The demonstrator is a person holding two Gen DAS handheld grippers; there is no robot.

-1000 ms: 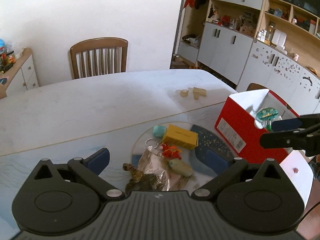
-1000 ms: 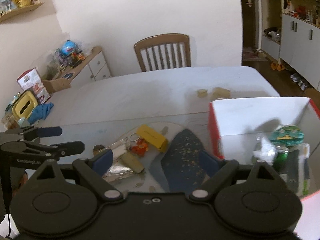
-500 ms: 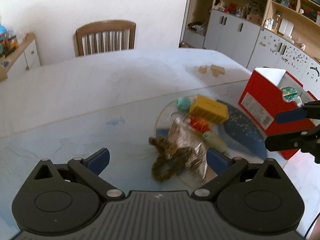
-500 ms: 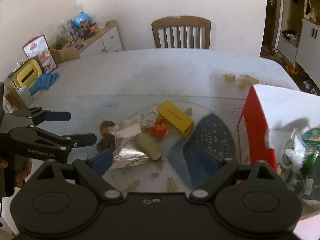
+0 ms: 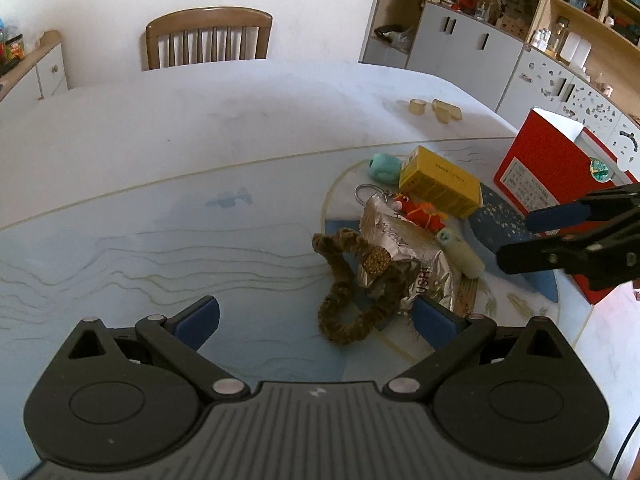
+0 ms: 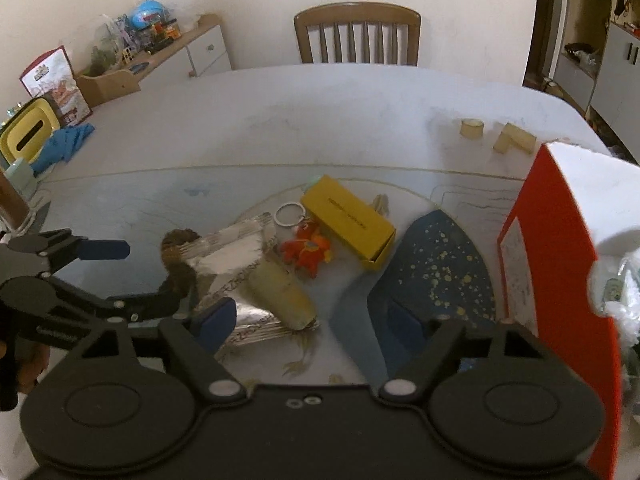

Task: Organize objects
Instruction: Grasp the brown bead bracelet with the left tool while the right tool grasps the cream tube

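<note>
On the worktop [image 5: 168, 184] lie one yellow box [image 5: 440, 188], one silver foil packet [image 5: 404, 256], one brown fuzzy loop [image 5: 348, 300], one orange toy [image 5: 422, 214], one teal piece [image 5: 383, 167] and one pale cylinder [image 5: 460, 254], beside one red box [image 5: 548, 184]. The left gripper [image 5: 316, 318] holds its jaws apart above the loop; the right gripper [image 6: 312, 320] has jaws closing, gripping nothing.

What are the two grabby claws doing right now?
Left gripper: open, holding nothing.
Right gripper: open, jaws closing, nothing gripped.
</note>
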